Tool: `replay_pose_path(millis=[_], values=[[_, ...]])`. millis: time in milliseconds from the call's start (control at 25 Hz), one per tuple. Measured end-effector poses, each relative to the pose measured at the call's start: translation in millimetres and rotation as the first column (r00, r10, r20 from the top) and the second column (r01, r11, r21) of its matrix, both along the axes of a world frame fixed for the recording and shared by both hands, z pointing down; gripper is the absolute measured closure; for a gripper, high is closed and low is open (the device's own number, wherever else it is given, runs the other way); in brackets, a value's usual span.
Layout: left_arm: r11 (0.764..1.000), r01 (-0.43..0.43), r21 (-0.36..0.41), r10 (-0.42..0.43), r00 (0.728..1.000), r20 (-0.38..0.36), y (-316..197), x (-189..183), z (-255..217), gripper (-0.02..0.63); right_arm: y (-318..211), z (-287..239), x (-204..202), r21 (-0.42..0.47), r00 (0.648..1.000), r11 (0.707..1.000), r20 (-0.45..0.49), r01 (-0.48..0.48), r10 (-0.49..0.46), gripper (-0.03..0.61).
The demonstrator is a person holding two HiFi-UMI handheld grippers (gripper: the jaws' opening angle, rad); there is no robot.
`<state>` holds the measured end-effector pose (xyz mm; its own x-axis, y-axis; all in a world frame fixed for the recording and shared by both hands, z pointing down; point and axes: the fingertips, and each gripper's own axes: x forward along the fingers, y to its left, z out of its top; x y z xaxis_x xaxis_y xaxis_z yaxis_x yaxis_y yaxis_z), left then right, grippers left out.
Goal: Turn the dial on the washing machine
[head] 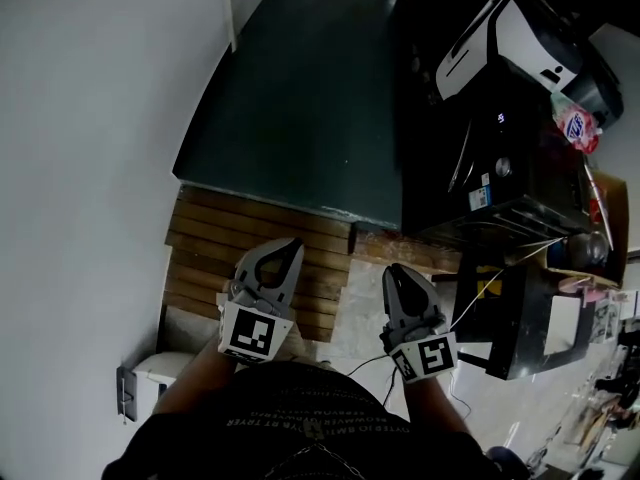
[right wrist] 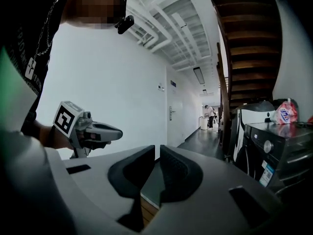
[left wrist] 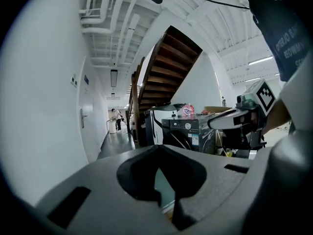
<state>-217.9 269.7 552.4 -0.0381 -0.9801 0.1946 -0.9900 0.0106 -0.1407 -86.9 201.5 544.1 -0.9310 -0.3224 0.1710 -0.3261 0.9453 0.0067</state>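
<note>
The dark washing machine (head: 500,183) stands at the right of the head view, with its round dial (head: 503,167) on the front panel. The dial (right wrist: 267,146) also shows in the right gripper view, and the machine (left wrist: 188,131) sits mid-frame in the left gripper view. Both grippers are held low and close to the body, well short of the machine. My left gripper (head: 292,244) (left wrist: 157,148) is shut, tips touching, with nothing in it. My right gripper (head: 393,269) (right wrist: 157,148) is all but shut, only a thin slit between its jaws, and holds nothing.
Wooden slat steps (head: 250,258) lie under the grippers, with dark green floor (head: 300,98) beyond. A white wall (head: 90,118) runs along the left. A white-and-black appliance (head: 500,38) and a red-and-white bag (head: 575,126) sit by the machine. A black stand (head: 530,328) is at the right. People (left wrist: 116,119) stand far down the corridor.
</note>
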Motion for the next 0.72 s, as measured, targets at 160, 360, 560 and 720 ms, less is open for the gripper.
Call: replay_pose_path(millis=[160, 360, 560, 720], values=[[0.998, -0.058, 0.029, 0.057, 0.998, 0.016, -4.9, -25.4, -49.3, 0.609, 2.6, -49.5, -40.9, 0.002, 1.0, 1.0, 0.027, 0.002, -0.002, 0.545], [0.996, -0.091, 0.021, 0.092, 0.995, -0.032, -11.9, -32.5, -65.8, 0.609, -4.5, -77.8, -39.2, 0.028, 0.999, 0.998, 0.019, -0.05, 0.049, 0.54], [0.989, -0.132, 0.067, 0.137, 0.988, -0.078, -28.4, -23.1, -81.4, 0.609, -18.4, -78.3, -14.5, 0.006, 0.988, 0.988, 0.004, -0.154, 0.154, 0.54], [0.98, -0.188, 0.068, 0.192, 0.979, -0.067, -48.9, -6.1, -87.8, 0.609, -26.5, -79.5, 6.3, 0.012, 0.978, 0.978, 0.015, -0.207, 0.207, 0.538]])
